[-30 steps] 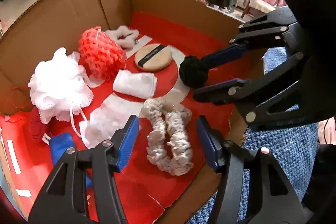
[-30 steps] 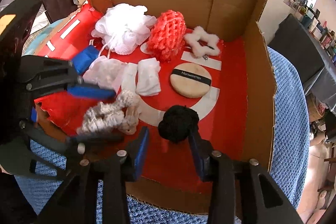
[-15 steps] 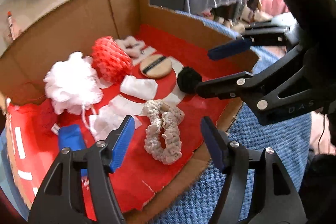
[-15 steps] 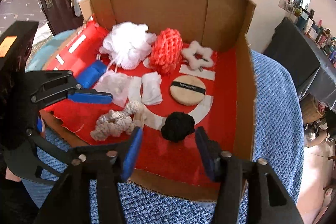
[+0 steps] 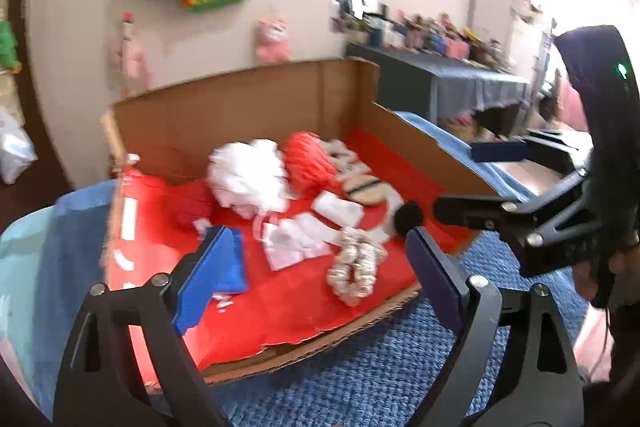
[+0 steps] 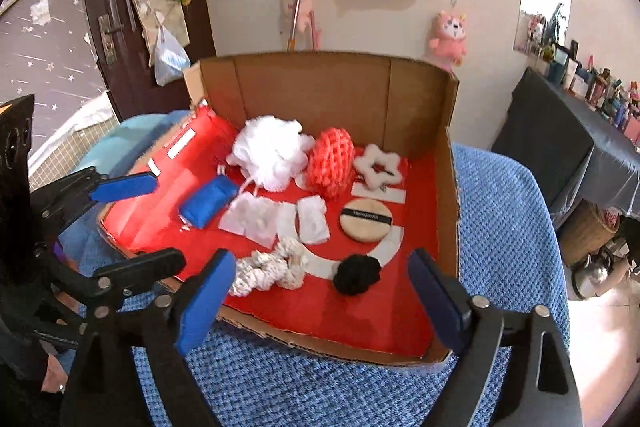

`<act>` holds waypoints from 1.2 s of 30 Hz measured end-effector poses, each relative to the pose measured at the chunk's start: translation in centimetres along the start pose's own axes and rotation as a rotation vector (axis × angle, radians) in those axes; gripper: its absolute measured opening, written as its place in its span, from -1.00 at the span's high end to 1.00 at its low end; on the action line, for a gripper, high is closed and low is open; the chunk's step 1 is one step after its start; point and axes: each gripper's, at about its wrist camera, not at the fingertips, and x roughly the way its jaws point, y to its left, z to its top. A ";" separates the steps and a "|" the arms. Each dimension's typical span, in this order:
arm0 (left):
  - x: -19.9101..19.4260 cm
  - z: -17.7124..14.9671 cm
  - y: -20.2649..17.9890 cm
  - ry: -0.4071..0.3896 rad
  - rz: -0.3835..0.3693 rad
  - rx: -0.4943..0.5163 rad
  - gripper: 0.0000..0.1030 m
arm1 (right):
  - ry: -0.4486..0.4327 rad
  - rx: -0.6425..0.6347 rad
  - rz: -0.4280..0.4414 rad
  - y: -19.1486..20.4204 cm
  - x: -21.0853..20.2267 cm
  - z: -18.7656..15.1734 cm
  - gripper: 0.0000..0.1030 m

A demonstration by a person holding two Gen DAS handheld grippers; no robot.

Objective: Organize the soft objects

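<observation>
The soft items lie in a shallow cardboard tray (image 6: 452, 163) with a red floor, resting on a blue knitted cover (image 6: 504, 227). The near edge of the tray has no wall.

Item positions, near to far in the right wrist view:
- Black pompom (image 6: 357, 274) and cream scrunchie (image 6: 268, 269), both close to the open near edge and apart from each other.
- Powder puff (image 6: 366, 220), folded white cloth (image 6: 313, 225), white mesh piece (image 6: 252, 219), blue pouch (image 6: 208, 201) across the middle.
- White loofah (image 6: 272, 151), red net ball (image 6: 332, 167) and star clip (image 6: 378, 167) near the back wall; the loofah and net ball look to be touching.

Tong state: the left tongs (image 5: 316, 267) and right tongs (image 6: 322, 297) both stand wide, with nothing between the pads. Both have just been opening. Each sits above the near edge, clear of the contents.

Risks from this position:
1. The pompom and scrunchie sit near the unwalled edge. A sweep by either tong could push them onto the cover.
2. The tray is light cardboard and appears unsecured. A downward or sideways knock on its rim could shift all 9 items.
3. The loofah cord (image 6: 249, 185) trails toward the pouch. Lifting either may drag the other.
4. Wide pads lowered over closely packed pieces may catch 2 at once.
5. The 2 tongs work close together; crossing paths could cause a collision.
</observation>
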 end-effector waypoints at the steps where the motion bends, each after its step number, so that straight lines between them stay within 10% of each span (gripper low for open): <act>1: -0.5 -0.1 0.0 -0.020 0.031 -0.012 -0.75 | -0.015 -0.002 -0.007 0.2 -0.1 -0.1 -0.84; 16: -0.1 -3.3 1.3 -0.115 0.292 -0.137 -0.85 | -0.169 0.077 -0.107 0.2 1.5 -2.9 -1.00; 36: 2.8 -4.9 3.1 -0.089 0.330 -0.191 -0.85 | -0.165 0.075 -0.177 0.4 4.7 -4.4 -1.00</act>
